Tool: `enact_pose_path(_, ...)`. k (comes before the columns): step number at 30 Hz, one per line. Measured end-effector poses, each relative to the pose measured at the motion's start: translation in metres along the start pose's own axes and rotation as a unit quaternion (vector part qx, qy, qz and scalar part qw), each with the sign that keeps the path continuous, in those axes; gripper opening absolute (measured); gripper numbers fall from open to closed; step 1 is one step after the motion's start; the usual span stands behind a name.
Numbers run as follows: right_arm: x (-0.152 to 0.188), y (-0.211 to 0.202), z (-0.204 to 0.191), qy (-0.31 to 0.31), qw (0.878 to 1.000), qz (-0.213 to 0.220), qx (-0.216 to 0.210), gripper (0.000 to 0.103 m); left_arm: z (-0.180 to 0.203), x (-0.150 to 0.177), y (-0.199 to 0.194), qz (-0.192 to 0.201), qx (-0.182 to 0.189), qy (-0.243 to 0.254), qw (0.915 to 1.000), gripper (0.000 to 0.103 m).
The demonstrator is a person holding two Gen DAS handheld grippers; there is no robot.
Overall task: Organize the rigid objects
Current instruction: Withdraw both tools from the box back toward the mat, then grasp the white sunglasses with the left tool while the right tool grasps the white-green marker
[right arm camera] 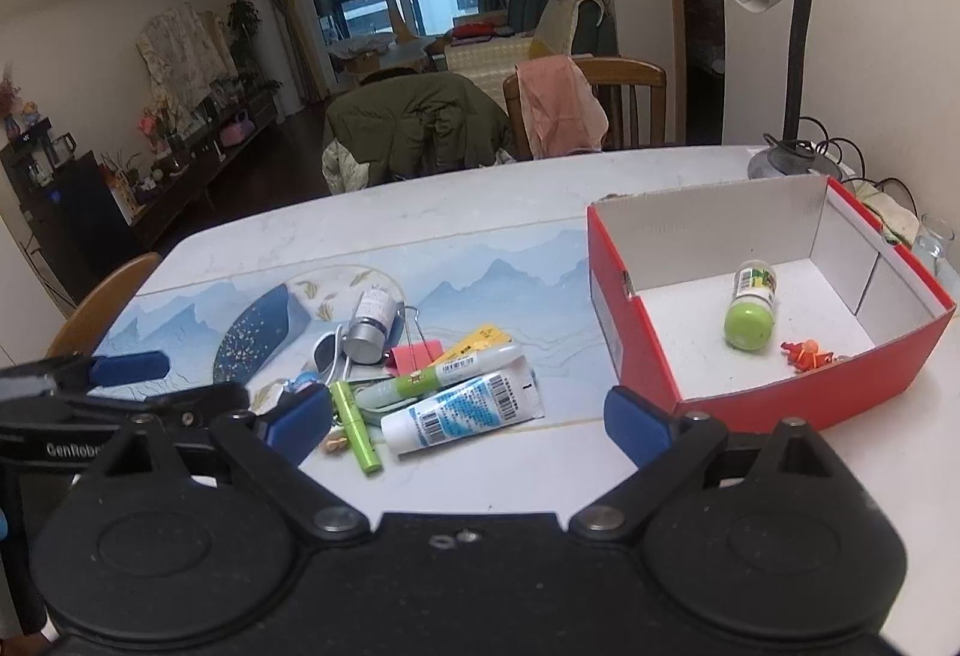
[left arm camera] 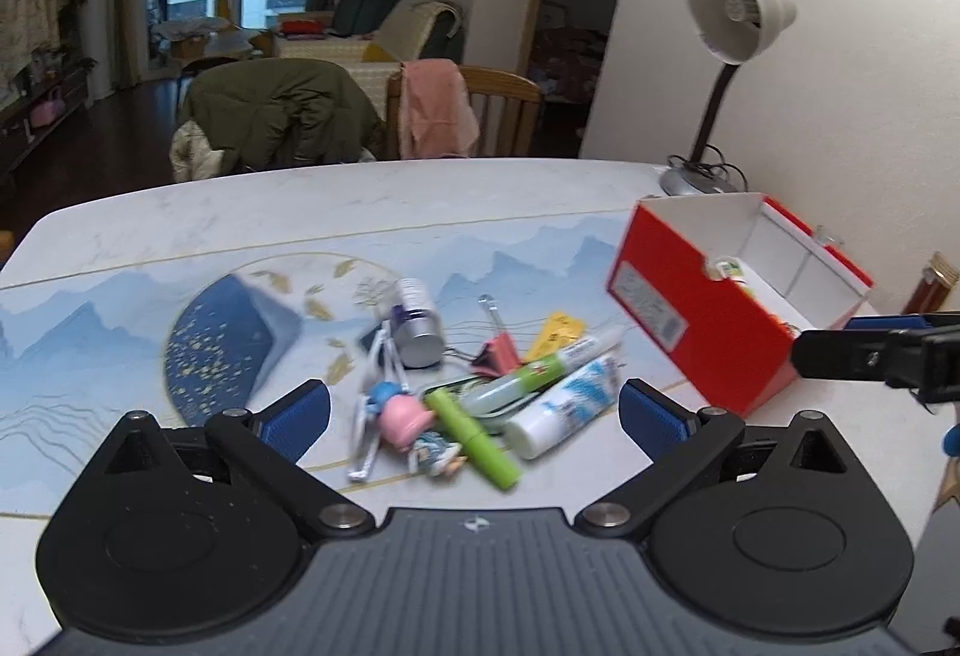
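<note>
On the tabletop (right arm camera: 480,476), a heap of small things is seen left of a red box (right arm camera: 780,392). From the left, the heap holds a silver-capped bottle (right arm camera: 371,323), a pink clip (right arm camera: 414,356), a green stick (right arm camera: 355,425), a marker (right arm camera: 444,373) and a white tube (right arm camera: 465,407), all touching or overlapped. Inside the box a green-capped bottle (right arm camera: 751,305) is laid on its side, with small orange bits (right arm camera: 807,354) just beside it. The left tool (left arm camera: 474,410) is held wide above the heap, nothing gripped. The right tool (right arm camera: 468,416) is likewise spread wide and empty, between heap and box.
</note>
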State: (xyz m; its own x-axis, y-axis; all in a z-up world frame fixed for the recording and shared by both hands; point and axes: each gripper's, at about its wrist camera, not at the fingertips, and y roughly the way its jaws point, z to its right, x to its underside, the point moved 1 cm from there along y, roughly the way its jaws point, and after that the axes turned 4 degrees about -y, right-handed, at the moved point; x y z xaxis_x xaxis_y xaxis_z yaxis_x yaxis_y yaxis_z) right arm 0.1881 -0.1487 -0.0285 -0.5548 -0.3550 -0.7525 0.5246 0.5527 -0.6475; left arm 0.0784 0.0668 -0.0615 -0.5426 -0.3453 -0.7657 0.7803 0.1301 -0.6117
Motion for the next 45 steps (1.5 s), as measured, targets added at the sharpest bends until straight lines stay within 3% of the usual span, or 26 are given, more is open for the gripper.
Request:
enact_pose_path(6,0.005,0.018,-0.008,-0.002,1.000,-0.027,0.005,0.097,-0.025,0.014,0.019,-0.031,-0.012,-0.039,0.9987,0.103)
enact_pose_path(13,0.003,0.039,-0.018,-0.018,0.999,-0.043,0.012,0.097,-0.045,0.024,0.038,-0.031,-0.027,-0.060,0.9973,0.103)
enact_pose_path(19,-0.003,0.064,-0.018,-0.019,0.998,-0.057,0.019,0.094,-0.042,0.033,0.062,-0.046,-0.033,-0.038,0.9977,0.103)
enact_pose_path(25,-0.009,0.089,-0.016,-0.022,0.997,-0.070,0.028,0.092,-0.062,0.038,0.081,-0.059,-0.052,-0.050,0.9956,0.103)
enact_pose_path(31,-0.012,0.116,-0.016,-0.018,0.995,-0.088,0.033,0.084,-0.080,0.044,0.098,-0.072,-0.073,-0.049,0.9935,0.102)
enact_pose_path(37,-0.018,0.139,-0.013,-0.005,0.994,-0.100,0.038,0.078,-0.082,0.045,0.107,-0.073,-0.069,-0.035,0.9943,0.102)
enact_pose_path(45,-0.023,0.159,-0.017,0.009,0.992,-0.125,0.012,0.063,-0.081,0.045,0.117,-0.075,-0.064,-0.026,0.9948,0.096)
